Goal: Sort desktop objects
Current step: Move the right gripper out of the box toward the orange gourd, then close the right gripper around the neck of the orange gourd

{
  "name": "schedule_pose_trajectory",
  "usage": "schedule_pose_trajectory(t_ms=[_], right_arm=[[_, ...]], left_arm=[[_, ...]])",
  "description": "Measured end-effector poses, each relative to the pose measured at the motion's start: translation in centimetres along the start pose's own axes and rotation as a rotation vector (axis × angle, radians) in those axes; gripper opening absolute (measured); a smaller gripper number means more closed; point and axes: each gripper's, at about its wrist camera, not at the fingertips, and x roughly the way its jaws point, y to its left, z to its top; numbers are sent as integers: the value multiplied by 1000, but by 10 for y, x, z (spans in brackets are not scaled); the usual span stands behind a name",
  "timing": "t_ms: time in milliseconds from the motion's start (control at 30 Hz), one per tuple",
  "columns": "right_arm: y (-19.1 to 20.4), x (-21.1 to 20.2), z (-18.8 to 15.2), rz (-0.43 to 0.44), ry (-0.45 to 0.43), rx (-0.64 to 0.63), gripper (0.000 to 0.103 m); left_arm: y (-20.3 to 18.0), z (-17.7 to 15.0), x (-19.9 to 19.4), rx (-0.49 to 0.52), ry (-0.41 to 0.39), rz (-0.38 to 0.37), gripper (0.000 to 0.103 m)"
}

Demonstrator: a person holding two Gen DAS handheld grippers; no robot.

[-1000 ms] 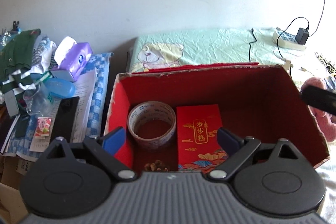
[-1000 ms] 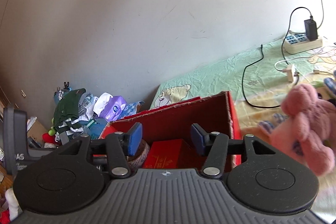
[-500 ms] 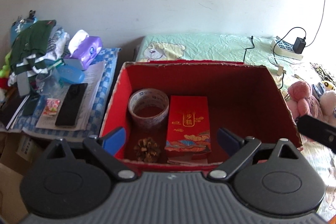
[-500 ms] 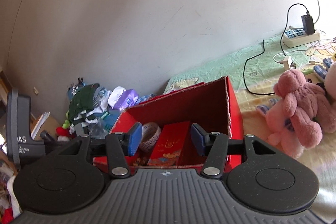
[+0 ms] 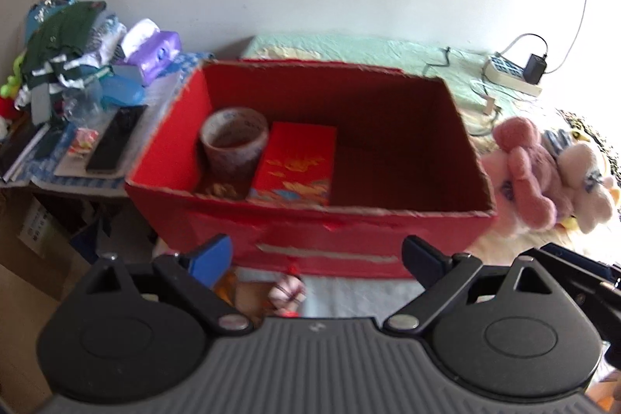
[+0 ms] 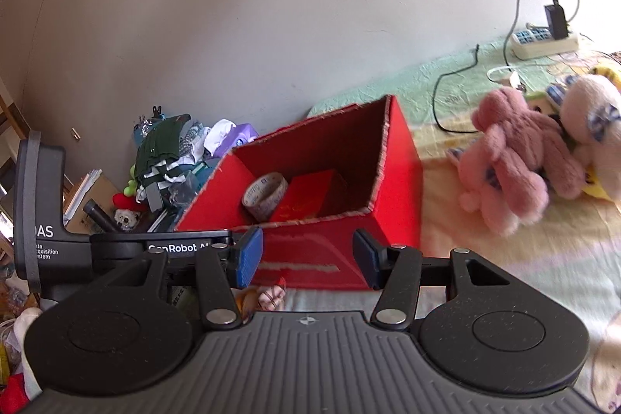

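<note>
Hanging in the air in front of the red box [image 5: 310, 239], the left gripper [image 5: 316, 255] looks down into it from the near side. The right gripper [image 6: 306, 255] sits just beside it and looks at the same box from a corner. Both point forward at the box front and touch nothing.

The red box lies on the bed [image 6: 524, 258] with its open top up and its long side running left to right. Inside, at the left end, a roll of tape [image 5: 234, 134] stands with its hole facing up. A flat red packet [image 5: 297, 161] lies just beside the tape, its long side running from front to back. A small brown thing near the tape is too blurry to name.

Both tongs are spread wide apart and hold nothing. Pink soft toys [image 6: 516, 158] lie to the right of the box.
</note>
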Motion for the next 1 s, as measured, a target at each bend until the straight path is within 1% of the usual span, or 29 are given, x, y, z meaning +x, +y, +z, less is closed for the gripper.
schedule_pose_trajectory(t_ms=[67,100,167,233,267,367,533,633,700,800,867,1000], right_arm=[[-7,-7,-4,1,16,8,55],[-10,-10,-7,4,26,11,55],[-15,-15,-13,14,48,16,55],[-20,-19,-19,24,65,21,55],[-22,-20,-22,28,75,23,55],[-29,-22,-30,53,101,33,55],[-36,-15,-43,88,159,61,55],[-39,-6,-49,108,206,89,54],[-38,0,-52,116,234,103,54],[-34,6,-51,111,235,102,54],[-30,12,-49,114,235,105,53],[-18,35,-44,122,250,126,47]], left_arm=[[-8,-9,1,-4,21,-26,97],[-12,-14,1,-6,28,-38,101],[-18,-25,-2,-13,29,-63,99],[-21,-37,-6,-16,16,-50,100],[-21,-44,-8,-16,19,-58,100],[-18,-66,-10,-40,50,-94,100],[-6,-95,-24,-74,25,-35,100],[6,-106,-30,-113,10,-42,100],[15,-111,-32,-134,9,-46,101],[30,-110,-28,-145,25,-46,101],[44,-105,-25,-161,30,-52,101],[73,-88,-15,-190,54,-59,102]])
